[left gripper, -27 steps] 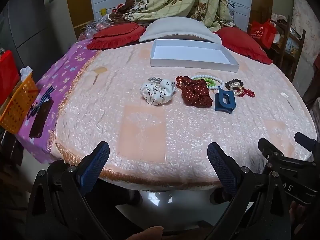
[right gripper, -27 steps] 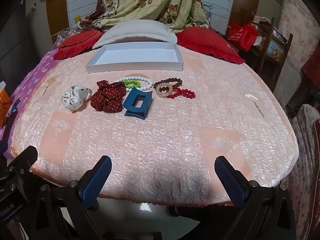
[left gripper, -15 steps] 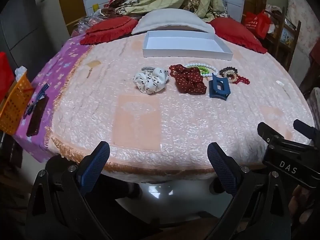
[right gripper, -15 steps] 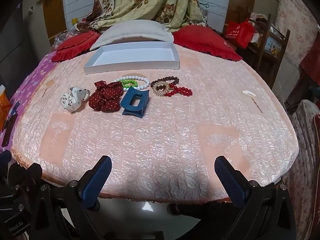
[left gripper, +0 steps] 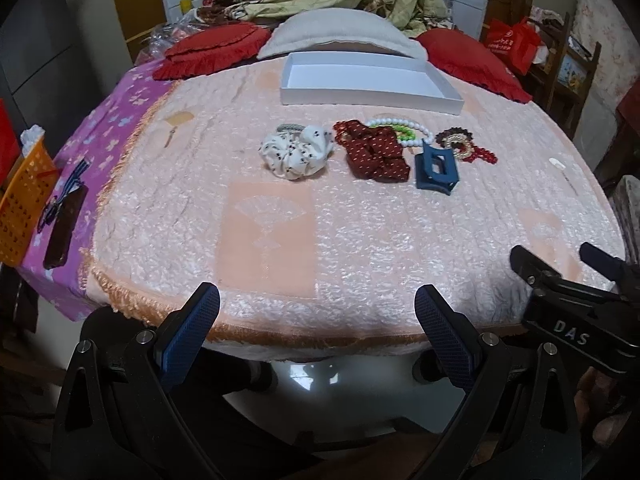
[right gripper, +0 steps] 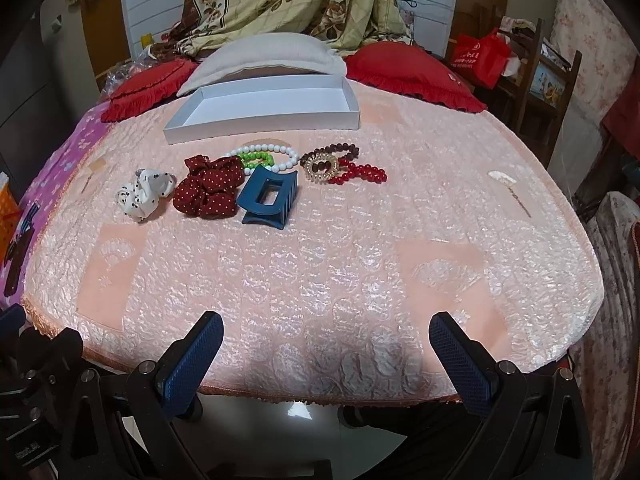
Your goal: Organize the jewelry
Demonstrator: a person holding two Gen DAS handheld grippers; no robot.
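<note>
Both wrist cams sit off the bed's near edge, angled down toward the headboard, well back. Left cam sits left of right. Shared: white tray [left gripper: 370, 100] [right gripper: 260, 122], blue hair claw [left gripper: 436, 170] [right gripper: 267, 200].

Peach quilted blanket [left gripper: 360, 248] over purple flowered sheet [left gripper: 116, 128] — red ruffled cushions [right gripper: 412, 72] flank white pillow [right gripper: 264, 56]; orange basket [left gripper: 24, 204] at left edge — red bag [right gripper: 480, 56] far right.

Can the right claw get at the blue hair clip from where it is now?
Probably yes. The right claw is open and empty, and only bare bedspread lies between it and the blue hair clip, which sits at the near edge of the jewelry row.
</note>
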